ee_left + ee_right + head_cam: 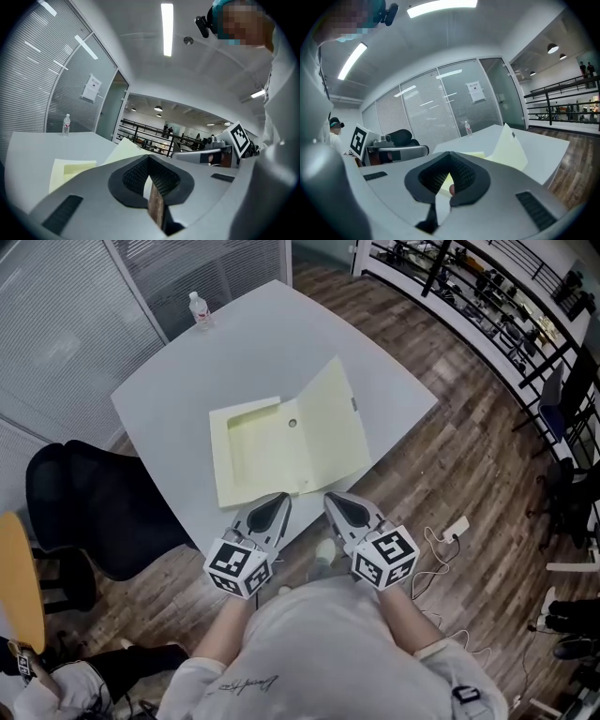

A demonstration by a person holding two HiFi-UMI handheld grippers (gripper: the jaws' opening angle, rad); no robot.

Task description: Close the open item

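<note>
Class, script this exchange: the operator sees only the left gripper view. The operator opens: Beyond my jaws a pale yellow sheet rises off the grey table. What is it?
Observer: The head view shows it is the raised lid of a pale yellow plastic document box, joined along the box's right side and leaning right.
Operator: Is anything inside the box?
Observer: Seen from above, it looks empty.
Operator: Is the other gripper free to push the lid over?
Observer: The right gripper view shows the right gripper with its jaws together and nothing between them.
</note>
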